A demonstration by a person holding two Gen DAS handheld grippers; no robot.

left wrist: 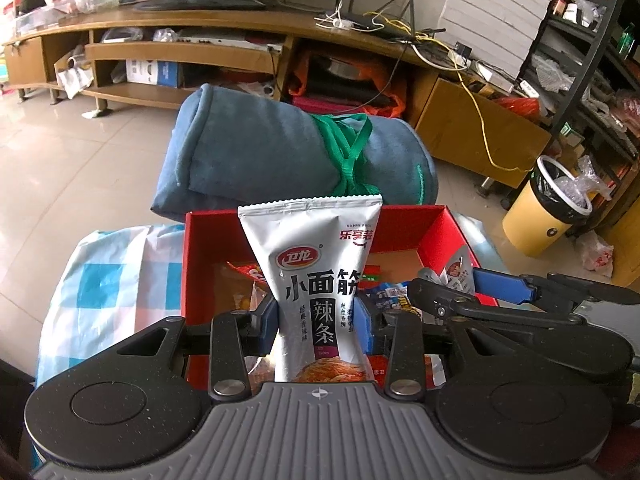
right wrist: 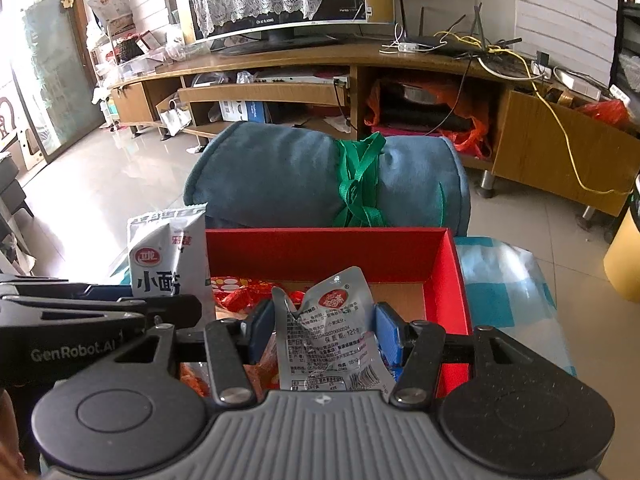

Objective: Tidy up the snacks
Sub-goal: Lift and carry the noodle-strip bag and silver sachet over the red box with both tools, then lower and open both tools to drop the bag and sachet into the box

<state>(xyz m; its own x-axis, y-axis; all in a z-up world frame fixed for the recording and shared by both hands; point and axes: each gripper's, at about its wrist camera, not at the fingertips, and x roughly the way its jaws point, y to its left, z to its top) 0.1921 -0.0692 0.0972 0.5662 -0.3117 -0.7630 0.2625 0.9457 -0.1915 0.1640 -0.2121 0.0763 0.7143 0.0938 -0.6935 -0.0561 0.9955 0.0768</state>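
- Nearest the left wrist camera, the left gripper (left wrist: pixel 318 320) is clamped on a tall silver spicy-strip packet (left wrist: pixel 316 280), its blue pads pressing the packet's waist from both sides so the foil narrows there.
- That packet stands upright over the red box (left wrist: pixel 408 222), its serrated top edge reaching above the box's far wall.
- Left of the box lies a blue-and-white checked cloth (left wrist: pixel 116 280), spread over the surface under the box.
- Inside the box, orange and red snack wrappers (left wrist: pixel 248 276) lie on the cardboard floor at its left side; the right side of the floor is bare.
- Behind the box rests a rolled blue blanket (left wrist: pixel 280 156) tied with a green strap (left wrist: pixel 352 152), touching or just beyond the far wall.
- Further right, the right gripper (right wrist: pixel 325 330) grips a small crumpled silver snack pouch (right wrist: pixel 332 332) with a red round logo, held upright above the box's near right part.
- In the right wrist view the left gripper's packet shows at the box's left wall.
- At far right, on the tiled floor, stands a yellow bin (left wrist: pixel 540 208) with a black liner.
- Along the back runs a wooden TV cabinet (left wrist: pixel 240 20) with cables and routers on top.
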